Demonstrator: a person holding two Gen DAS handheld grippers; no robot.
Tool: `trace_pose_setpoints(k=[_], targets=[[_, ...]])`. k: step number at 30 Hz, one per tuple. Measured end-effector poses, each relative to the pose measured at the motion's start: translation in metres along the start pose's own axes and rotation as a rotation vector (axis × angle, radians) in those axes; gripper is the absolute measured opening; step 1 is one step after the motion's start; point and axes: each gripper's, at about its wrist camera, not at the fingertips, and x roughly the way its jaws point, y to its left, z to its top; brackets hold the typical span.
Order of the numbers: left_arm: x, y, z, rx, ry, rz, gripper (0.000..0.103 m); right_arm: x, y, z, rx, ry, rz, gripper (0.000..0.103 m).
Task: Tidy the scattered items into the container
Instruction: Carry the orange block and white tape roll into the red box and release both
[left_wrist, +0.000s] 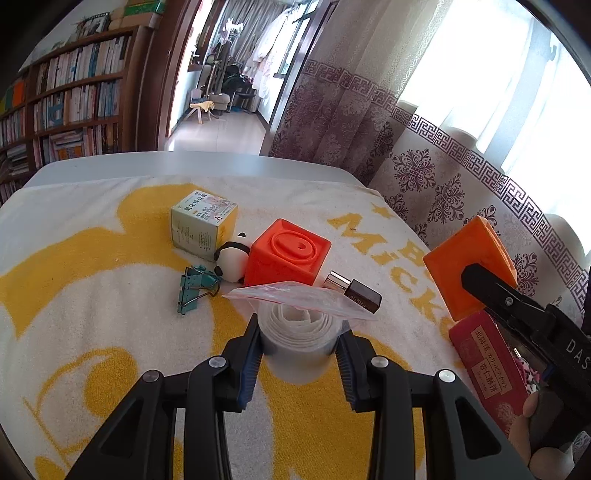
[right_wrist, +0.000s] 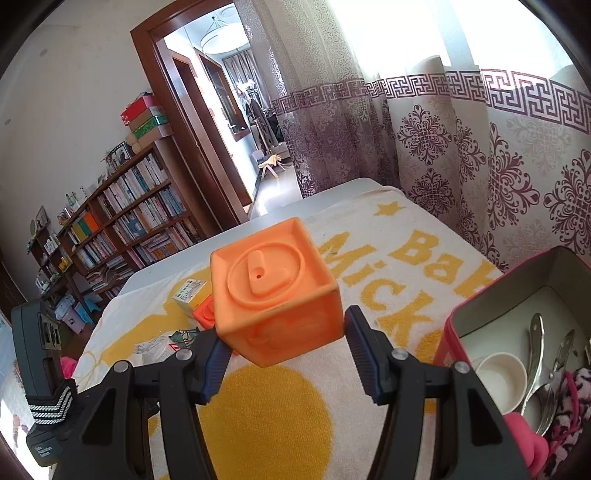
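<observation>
left gripper (left_wrist: 299, 350) clenched on bagged white roll (left_wrist: 295, 328), pads pressed to both its sides, bag flap sticking out just ahead of tips; roll looks lifted slightly off towel (left_wrist: 92, 295), not certain. right gripper (right_wrist: 286, 354) grasping pale orange cube (right_wrist: 277, 291) by two opposite sides, held clear of towel, left of and near red tin (right_wrist: 465, 325); in left view same cube (left_wrist: 469, 266) seen up to the right, above tin's printed wall (left_wrist: 487, 365). tin open, just right of right gripper; already inside: white cup (right_wrist: 498, 380), metal spoons (right_wrist: 539, 369), spotted fabric item (right_wrist: 572, 406); pink thing at near rim, unclear whether in or out. so partly done: several items stowed, two more in hand, neither yet over tin. left on towel, ahead of left gripper: red cube (left_wrist: 286, 254), panda toy (left_wrist: 231, 258) touching its left side, small box (left_wrist: 203, 221) beyond panda, teal clips (left_wrist: 194, 288) ahead-left, dark usb-like stick (left_wrist: 354, 291) ahead-right just past bag flap. judged about halfway. next likely: carry orange cube right and over tin, then roll. risk: slippery bag may let roll slide from pads; cube held by corners-near edges may twist.
</observation>
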Motion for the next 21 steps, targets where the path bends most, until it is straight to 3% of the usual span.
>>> trace_pose_setpoints(k=[6,12,17,21], targets=[[-0.008,-0.036,-0.008,0.041,0.007,-0.073,0.038,-0.048,-0.024,-0.006,0.023,0.001,-0.006,0.063],[-0.012,-0.100,-0.010,0.133,0.012,-0.181,0.038,-0.106,-0.074,0.006,0.031,-0.069,-0.119,0.063],[-0.005,-0.158,-0.014,0.202,0.040,-0.274,0.039,-0.121,-0.127,0.018,0.084,-0.039,-0.190,0.063],[0.004,-0.201,-0.023,0.256,0.074,-0.332,0.039,-0.125,-0.145,0.018,0.083,-0.031,-0.213,0.063]])
